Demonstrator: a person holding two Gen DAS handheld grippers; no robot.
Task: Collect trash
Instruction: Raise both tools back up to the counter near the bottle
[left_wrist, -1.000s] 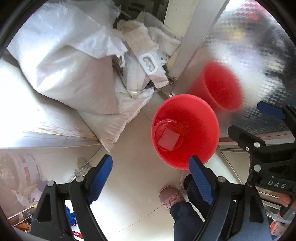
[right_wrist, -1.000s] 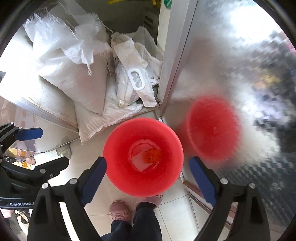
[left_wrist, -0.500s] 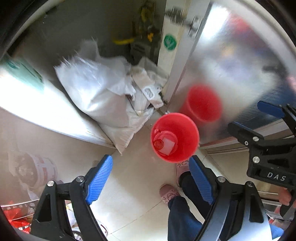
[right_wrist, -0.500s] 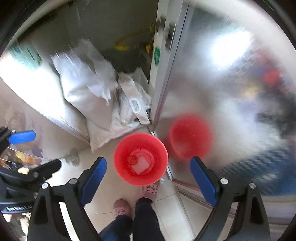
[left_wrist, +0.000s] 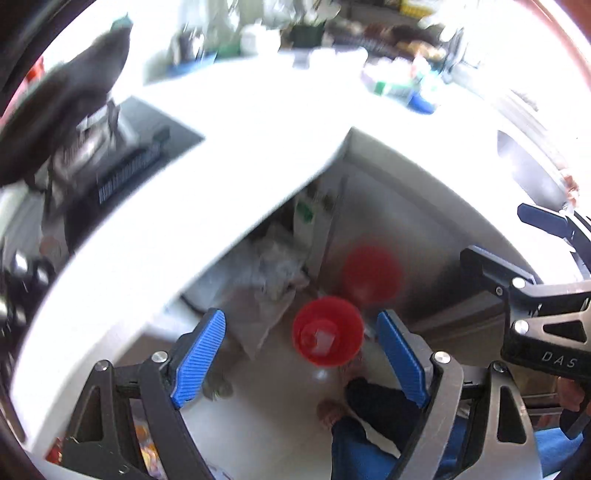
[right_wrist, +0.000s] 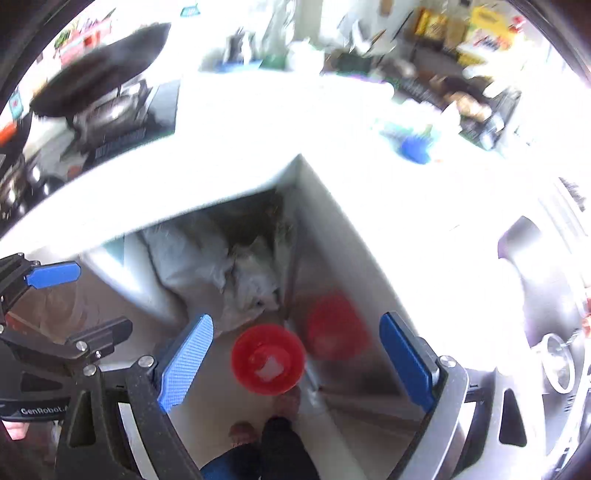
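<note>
Bin: red bucket (left_wrist: 327, 336) on the floor near my feet, at 6 o'clock below the white counter (left_wrist: 236, 155); pale scraps already inside (blurry, can't identify).
Left gripper (left_wrist: 301, 360): spread, empty.
Right gripper (right_wrist: 295, 363): spread, empty.
Left to do: I judge more trash awaits on the counter, 12 o'clock.

"DAS" on the right tool (left_wrist: 546, 236); "GenRobot" on the left tool (right_wrist: 74, 299), as seen from the opposite camera.
</note>
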